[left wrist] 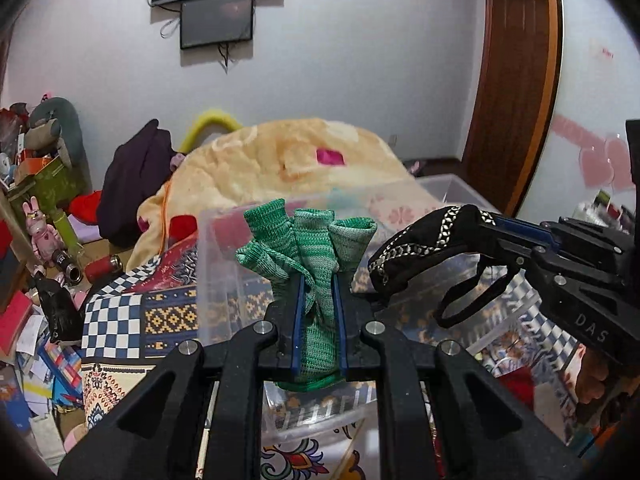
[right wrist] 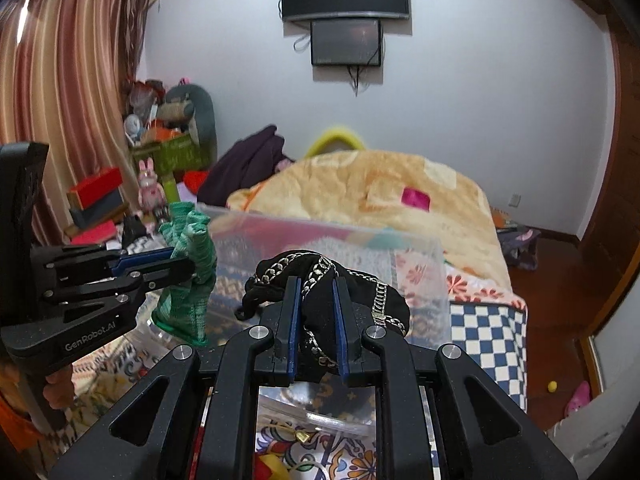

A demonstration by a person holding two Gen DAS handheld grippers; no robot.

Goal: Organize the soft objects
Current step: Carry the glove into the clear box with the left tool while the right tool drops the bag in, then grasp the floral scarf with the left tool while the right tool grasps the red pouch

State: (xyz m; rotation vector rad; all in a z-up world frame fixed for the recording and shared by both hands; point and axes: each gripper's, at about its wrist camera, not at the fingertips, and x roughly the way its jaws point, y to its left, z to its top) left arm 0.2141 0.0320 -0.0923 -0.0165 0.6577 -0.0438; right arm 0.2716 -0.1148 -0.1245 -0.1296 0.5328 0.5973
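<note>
Here, notes as seen:
Left hand-held gripper: pressed onto green knit glove; blue pads flat against the cuff, glove fingers splayed upward past the tips.
Right hand-held gripper: pinching black fabric piece with silver chain trim; thin black strap loops hanging below.
Height: both items held up off the bed, above clear plastic bin.
Spacing: glove and black piece side by side, near, not touching.
Bin: on patterned bedspread, toward the near edge of the bed; open top.
Far end of bed: cream blanket heaped behind the bin; dark purple garment at its left edge.
Wall: two dark screens mounted above the bed.
</note>
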